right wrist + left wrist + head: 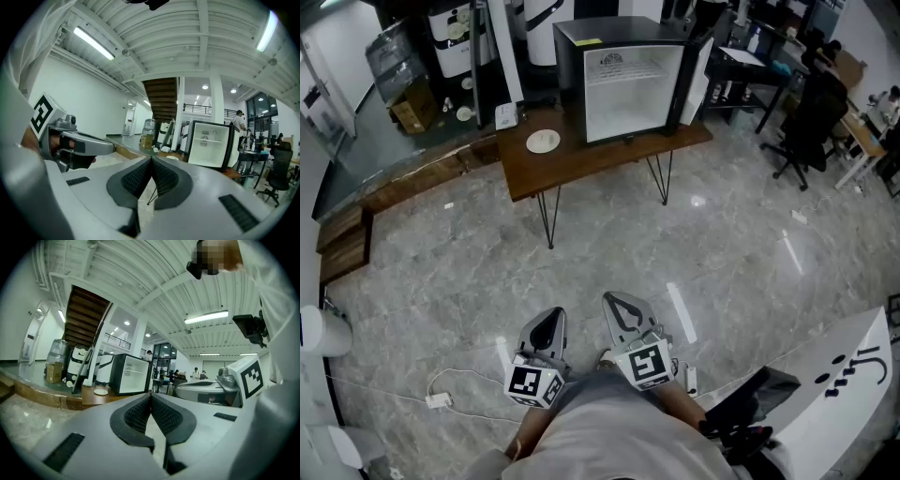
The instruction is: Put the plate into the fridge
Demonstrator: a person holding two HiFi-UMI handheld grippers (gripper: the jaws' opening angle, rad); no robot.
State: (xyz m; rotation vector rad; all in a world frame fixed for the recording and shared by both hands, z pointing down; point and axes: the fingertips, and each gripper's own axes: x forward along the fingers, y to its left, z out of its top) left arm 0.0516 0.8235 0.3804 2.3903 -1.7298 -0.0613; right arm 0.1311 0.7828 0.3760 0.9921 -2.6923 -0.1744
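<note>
A white plate [543, 141] lies on the wooden table [581, 164], just left of a small black fridge [623, 80] whose door [695, 80] stands open to the right, showing a white inside with one shelf. Both grippers are far from the table, held close to the person's body over the marble floor. My left gripper [549, 322] is shut with nothing in it. My right gripper [619, 302] is shut and empty too. The plate [100, 391] and fridge [131, 374] show small and distant in the left gripper view; the plate [172, 157] and the fridge [211, 143] show likewise in the right gripper view.
A white box [505, 115] sits at the table's left end. Water dispensers and a cardboard box [414, 103] stand behind. Office chairs [802, 122] and desks fill the far right. A white cable with adapter [438, 400] lies on the floor at left; a white counter [844, 394] is at right.
</note>
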